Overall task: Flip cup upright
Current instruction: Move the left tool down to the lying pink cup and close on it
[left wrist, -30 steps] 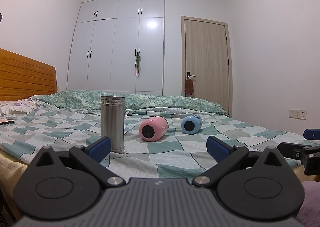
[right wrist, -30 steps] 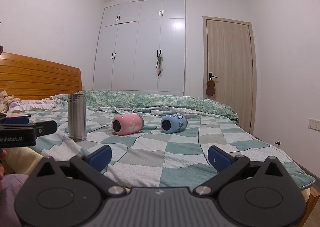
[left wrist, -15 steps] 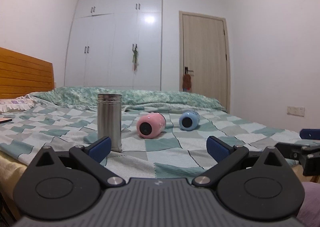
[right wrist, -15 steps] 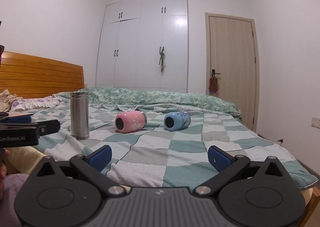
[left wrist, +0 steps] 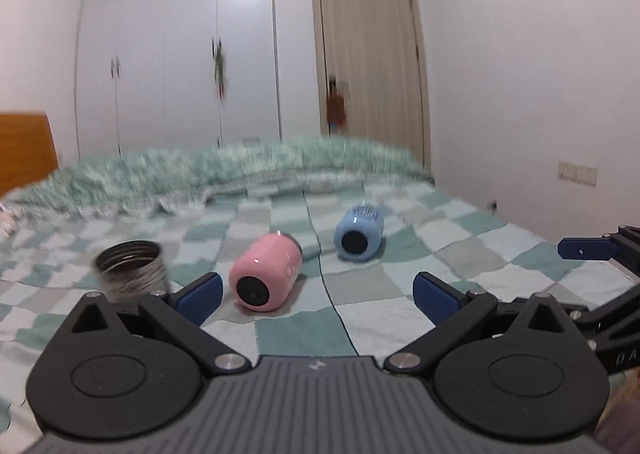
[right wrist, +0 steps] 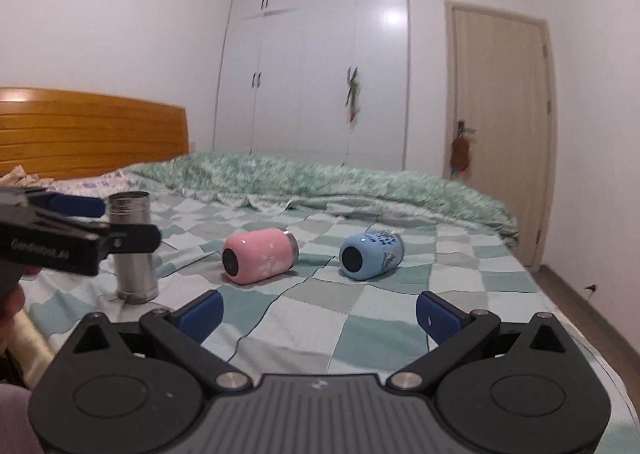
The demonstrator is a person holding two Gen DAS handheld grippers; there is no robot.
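— Cups: where are they?
— Two lie on their sides on the bed (right wrist: 360,318), on the checked quilt. The pink cup (right wrist: 259,256) is the nearer, its dark end toward us; the blue cup (right wrist: 370,255) lies just beside it to the right, not touching.
— Anything standing?
— A steel flask (right wrist: 132,246) stands upright to the left of the pink cup, its mouth open at the top.
— And the tongs?
— Left tongs (left wrist: 318,296) spread wide, nothing between the blue pads, hanging over the quilt with the pink cup (left wrist: 266,278) straight ahead and the flask (left wrist: 130,268) close by the left pad. The blue cup (left wrist: 358,232) sits farther back. That view is blurred.
— The right ones?
— Right tongs (right wrist: 320,312) are wide too, and empty, low over the near edge of the bed. Both cups lie well ahead of them.
— Behind the bed?
— A white wardrobe (right wrist: 320,66), a door (right wrist: 500,102) at the right, a wooden headboard (right wrist: 92,134) at the left.
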